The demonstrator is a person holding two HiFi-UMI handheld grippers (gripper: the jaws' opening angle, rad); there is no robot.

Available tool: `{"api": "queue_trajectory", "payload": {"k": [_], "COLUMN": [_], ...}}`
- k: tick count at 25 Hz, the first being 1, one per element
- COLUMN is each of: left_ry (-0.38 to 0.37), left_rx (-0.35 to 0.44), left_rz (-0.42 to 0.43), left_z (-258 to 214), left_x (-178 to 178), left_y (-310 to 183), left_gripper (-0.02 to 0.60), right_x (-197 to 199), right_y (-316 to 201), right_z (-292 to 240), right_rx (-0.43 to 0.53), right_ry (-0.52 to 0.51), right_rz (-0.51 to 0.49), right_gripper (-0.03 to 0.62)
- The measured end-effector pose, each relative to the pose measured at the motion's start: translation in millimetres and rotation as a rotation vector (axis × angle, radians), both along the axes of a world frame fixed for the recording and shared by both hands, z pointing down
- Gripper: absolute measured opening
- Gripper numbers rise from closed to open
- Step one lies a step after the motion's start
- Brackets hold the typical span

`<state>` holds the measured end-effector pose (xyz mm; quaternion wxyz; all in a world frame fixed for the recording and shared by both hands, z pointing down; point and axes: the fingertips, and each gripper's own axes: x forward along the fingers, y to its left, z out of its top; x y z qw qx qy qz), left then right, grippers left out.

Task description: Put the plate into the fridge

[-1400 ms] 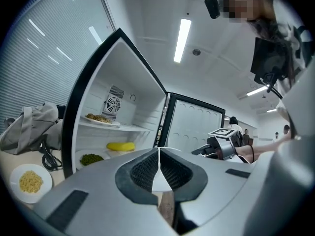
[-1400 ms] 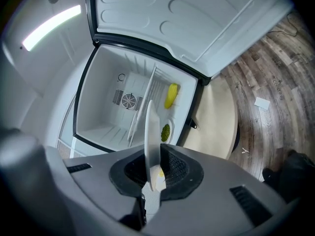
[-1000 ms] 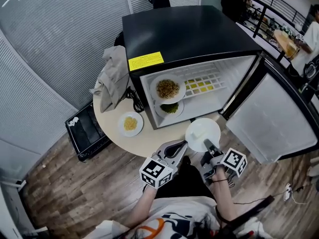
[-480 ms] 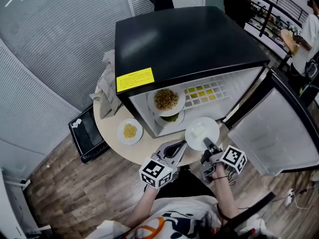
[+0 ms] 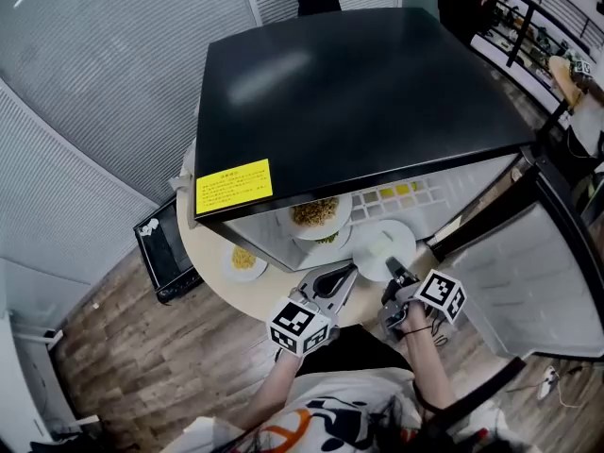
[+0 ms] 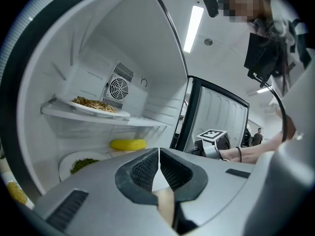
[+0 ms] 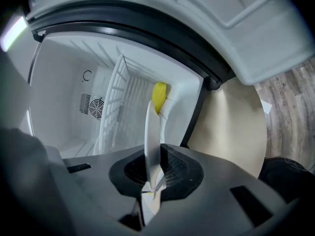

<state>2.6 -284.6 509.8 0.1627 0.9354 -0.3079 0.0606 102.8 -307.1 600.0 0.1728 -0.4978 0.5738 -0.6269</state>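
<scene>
The white plate [image 5: 382,245] hangs at the mouth of the open fridge [image 5: 359,83], above the edge of the round surface [image 5: 283,289]. The right hand-held gripper [image 5: 394,272] is clamped on its near rim. The right gripper view shows the rim edge-on between the pads, pointing into the white interior. The left hand-held gripper [image 5: 347,272] sits just beside it with its jaws together and nothing between them.

Inside, a plate of noodles [image 6: 96,104] rests on the shelf. A plate of greens [image 6: 81,163] and a yellow item [image 6: 128,144] lie lower down. A small plate of yellow food [image 5: 241,258] stands on the surface. The fridge door [image 5: 538,272] stands open to the right.
</scene>
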Motion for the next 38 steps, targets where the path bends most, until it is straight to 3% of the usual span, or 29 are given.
{"api": "queue_trajectory", "payload": {"k": [6, 19, 30, 38], "left_ry": [-0.011, -0.026, -0.038, -0.044], "left_rx": [-0.02, -0.04, -0.044, -0.039], "left_rz": [-0.008, -0.039, -0.047, -0.049], "left_z": [8, 15, 17, 15], "left_x": [6, 3, 2, -1], "left_y": [-12, -25, -29, -31], "left_gripper": [0.011, 0.011, 0.011, 0.011], "right_x": [2, 5, 4, 1], "right_y": [-13, -37, -59, -79], "right_z": [23, 41, 40, 37], "right_rx": [-0.049, -0.037, 0.032, 0.072], "right_ry": [0.023, 0.094, 0.282, 0.549], "right_rz": [-0.017, 0.011, -0.079, -0.21], "right_gripper": [0.031, 0.038, 0.054, 0.089]}}
